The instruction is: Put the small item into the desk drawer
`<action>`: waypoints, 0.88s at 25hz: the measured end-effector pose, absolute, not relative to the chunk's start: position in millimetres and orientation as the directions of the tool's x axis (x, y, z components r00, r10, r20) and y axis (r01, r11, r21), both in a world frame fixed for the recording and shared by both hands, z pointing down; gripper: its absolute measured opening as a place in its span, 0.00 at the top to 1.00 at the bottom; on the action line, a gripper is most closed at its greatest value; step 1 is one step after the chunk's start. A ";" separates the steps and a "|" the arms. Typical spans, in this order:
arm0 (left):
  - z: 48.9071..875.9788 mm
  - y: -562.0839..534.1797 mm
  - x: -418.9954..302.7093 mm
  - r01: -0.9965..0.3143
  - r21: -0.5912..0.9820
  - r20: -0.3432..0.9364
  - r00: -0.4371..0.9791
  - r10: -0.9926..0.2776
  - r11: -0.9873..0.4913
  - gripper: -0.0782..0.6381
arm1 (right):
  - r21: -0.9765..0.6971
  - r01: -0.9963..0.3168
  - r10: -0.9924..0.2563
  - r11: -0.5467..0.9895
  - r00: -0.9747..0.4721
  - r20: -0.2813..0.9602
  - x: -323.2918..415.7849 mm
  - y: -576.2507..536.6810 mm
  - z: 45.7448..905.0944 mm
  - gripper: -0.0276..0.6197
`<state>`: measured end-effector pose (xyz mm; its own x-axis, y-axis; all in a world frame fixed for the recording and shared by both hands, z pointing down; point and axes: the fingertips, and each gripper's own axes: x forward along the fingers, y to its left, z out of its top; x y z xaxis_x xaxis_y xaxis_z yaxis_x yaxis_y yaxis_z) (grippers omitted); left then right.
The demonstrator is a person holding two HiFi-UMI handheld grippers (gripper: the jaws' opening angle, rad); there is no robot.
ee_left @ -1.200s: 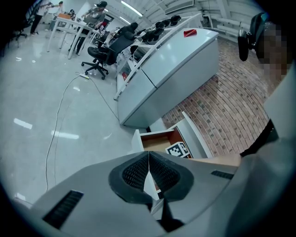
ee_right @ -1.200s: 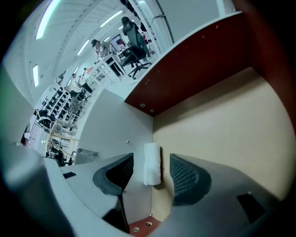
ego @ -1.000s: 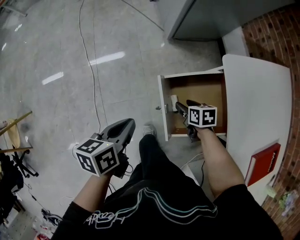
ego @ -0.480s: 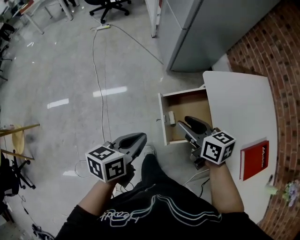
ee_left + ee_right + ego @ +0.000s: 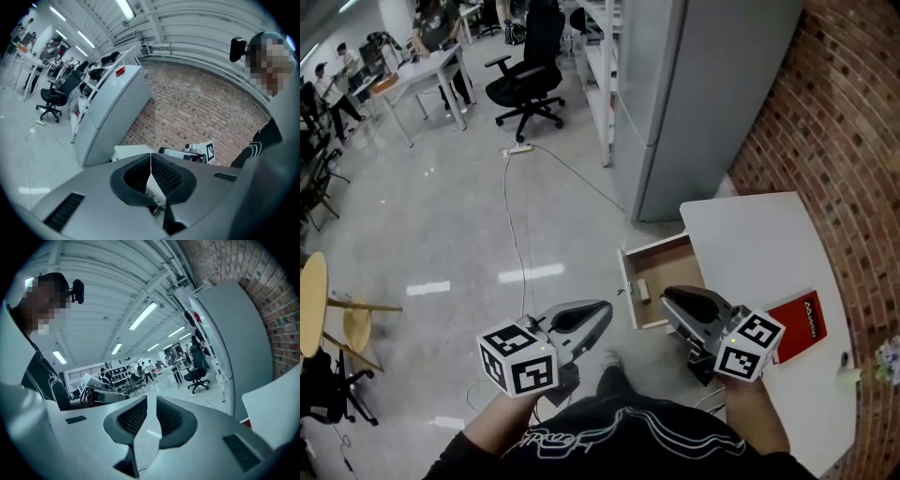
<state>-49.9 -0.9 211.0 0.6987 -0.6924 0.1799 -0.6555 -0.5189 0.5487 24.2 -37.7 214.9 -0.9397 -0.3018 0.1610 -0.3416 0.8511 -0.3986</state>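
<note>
The wooden desk drawer stands pulled out from the white desk. A small white item lies inside it, near the front panel. My right gripper hovers just above the drawer's near edge. Its jaws are closing, a narrow gap remains, and nothing is between them. My left gripper hangs over the floor to the left of the drawer, shut and empty.
A red book lies on the desk beside my right hand. A tall grey cabinet stands behind the desk against a brick wall. A cable runs across the floor; an office chair stands farther back.
My right gripper has drawn back out of the drawer toward me and its jaws have narrowed; the white item stays inside. The head view has lifted toward the room.
</note>
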 end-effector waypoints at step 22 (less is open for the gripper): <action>111.1 87.1 -36.4 -0.624 0.354 0.015 0.748 -0.663 -0.696 0.86 | -0.250 -0.307 -0.309 0.918 -0.950 0.032 31.7 67.7 133.9 0.88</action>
<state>-36.4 87.1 111.1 0.7482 -0.6633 0.0146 -0.6242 -0.6963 0.3545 31.7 67.7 133.9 -0.9505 -0.3092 0.0318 -0.3071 0.9183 -0.2497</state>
